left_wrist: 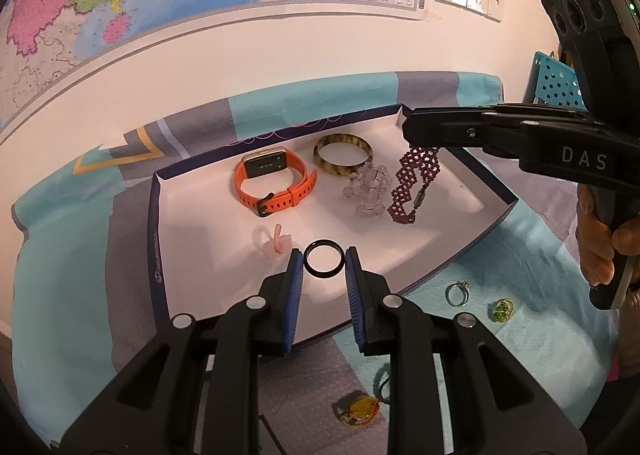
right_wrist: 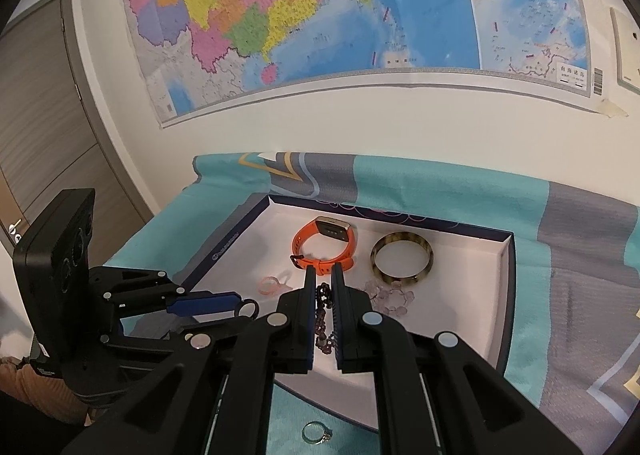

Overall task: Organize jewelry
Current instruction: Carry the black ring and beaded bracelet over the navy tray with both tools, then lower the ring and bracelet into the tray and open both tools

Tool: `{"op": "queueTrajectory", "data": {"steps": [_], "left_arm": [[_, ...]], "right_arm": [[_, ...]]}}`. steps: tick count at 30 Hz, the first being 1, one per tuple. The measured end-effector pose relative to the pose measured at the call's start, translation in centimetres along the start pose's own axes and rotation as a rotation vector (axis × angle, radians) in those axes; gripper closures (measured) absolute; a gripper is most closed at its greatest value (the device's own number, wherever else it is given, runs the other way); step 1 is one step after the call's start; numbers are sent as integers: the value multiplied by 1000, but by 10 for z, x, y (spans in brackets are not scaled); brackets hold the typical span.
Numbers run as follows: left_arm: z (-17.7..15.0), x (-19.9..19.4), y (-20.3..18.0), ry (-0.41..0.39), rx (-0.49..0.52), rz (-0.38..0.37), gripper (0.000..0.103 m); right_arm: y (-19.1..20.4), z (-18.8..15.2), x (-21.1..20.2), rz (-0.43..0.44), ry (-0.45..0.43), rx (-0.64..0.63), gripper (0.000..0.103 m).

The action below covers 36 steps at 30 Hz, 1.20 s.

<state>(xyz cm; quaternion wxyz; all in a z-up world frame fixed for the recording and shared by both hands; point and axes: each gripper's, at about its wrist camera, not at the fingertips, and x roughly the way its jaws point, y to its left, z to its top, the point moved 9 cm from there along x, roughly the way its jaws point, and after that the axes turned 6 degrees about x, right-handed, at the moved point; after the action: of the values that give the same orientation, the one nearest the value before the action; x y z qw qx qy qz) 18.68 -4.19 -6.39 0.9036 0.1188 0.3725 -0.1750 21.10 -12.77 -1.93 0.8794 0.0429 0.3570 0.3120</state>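
Observation:
A white tray with a dark blue rim [left_wrist: 192,215] [right_wrist: 460,279] holds an orange smartwatch [left_wrist: 276,183] [right_wrist: 326,245], a tortoiseshell bangle [left_wrist: 343,155] [right_wrist: 402,259], a clear crystal bracelet [left_wrist: 368,187] [right_wrist: 390,297], a pale pink ring [left_wrist: 272,243] [right_wrist: 274,283] and a purple beaded bracelet [left_wrist: 416,183] [right_wrist: 324,315]. My left gripper [left_wrist: 323,261] [right_wrist: 240,305] is open around a black ring [left_wrist: 323,263] [right_wrist: 249,309] that lies in the tray. My right gripper [right_wrist: 322,275] [left_wrist: 412,131] is shut on the purple beaded bracelet, which hangs down to the tray floor.
On the teal and grey cloth [left_wrist: 64,255] in front of the tray lie a silver ring [left_wrist: 457,293] [right_wrist: 316,433], a green stone ring [left_wrist: 502,310] and a gold pendant on a cord [left_wrist: 360,407]. A wall with a map stands behind. A blue pegboard [left_wrist: 554,81] is at the right.

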Motion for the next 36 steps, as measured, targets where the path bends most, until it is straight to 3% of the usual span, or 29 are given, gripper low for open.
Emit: {"op": "queueTrajectory", "data": {"steps": [22, 36], "left_arm": [[-1, 12, 7, 32, -8, 13, 81], [-4, 20, 9, 57, -6, 16, 81]], "right_arm": [[5, 1, 24, 1, 24, -9, 97], [-18, -6, 34, -44, 50, 17, 97]]}}
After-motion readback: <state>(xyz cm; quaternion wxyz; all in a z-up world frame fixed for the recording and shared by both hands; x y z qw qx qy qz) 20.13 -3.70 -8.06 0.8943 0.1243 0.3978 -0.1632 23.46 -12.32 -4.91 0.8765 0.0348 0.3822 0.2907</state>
